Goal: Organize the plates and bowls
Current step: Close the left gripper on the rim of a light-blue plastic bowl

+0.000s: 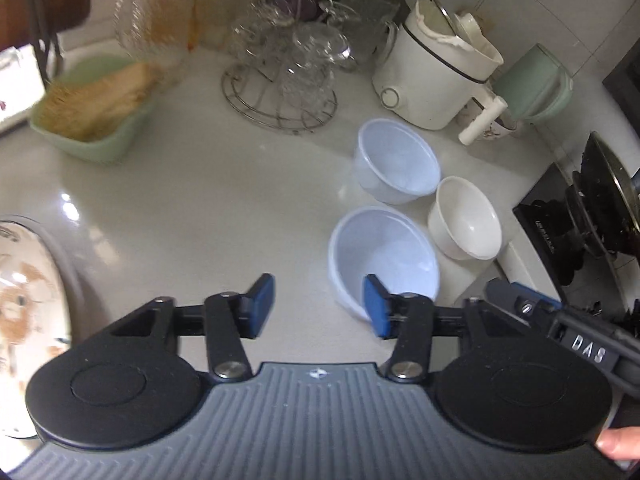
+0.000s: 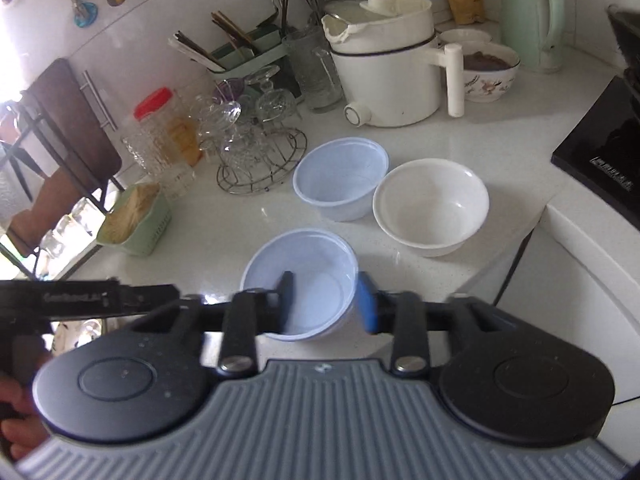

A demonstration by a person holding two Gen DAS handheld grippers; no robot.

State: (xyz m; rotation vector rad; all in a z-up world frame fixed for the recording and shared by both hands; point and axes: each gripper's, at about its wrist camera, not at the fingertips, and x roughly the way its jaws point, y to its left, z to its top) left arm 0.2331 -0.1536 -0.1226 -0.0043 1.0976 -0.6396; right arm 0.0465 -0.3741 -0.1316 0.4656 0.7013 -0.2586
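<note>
Bare counter (image 1: pixel 192 200) left, glass rack (image 1: pixel 280 80) behind

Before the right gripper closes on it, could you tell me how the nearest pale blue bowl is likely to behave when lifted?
The nearest pale blue bowl looks thin-walled and translucent, so probably light plastic whose rim may flex under the pads. Its glossy surface could slip. The right gripper straddles one wall, so the bowl may tilt when raised.

Only one text is readable: the white letters "DAS" on the body of the right tool (image 1: pixel 520 300). Prints on the stove (image 2: pixel 608 168) and the left tool (image 2: pixel 132 296) are too blurred.
</note>
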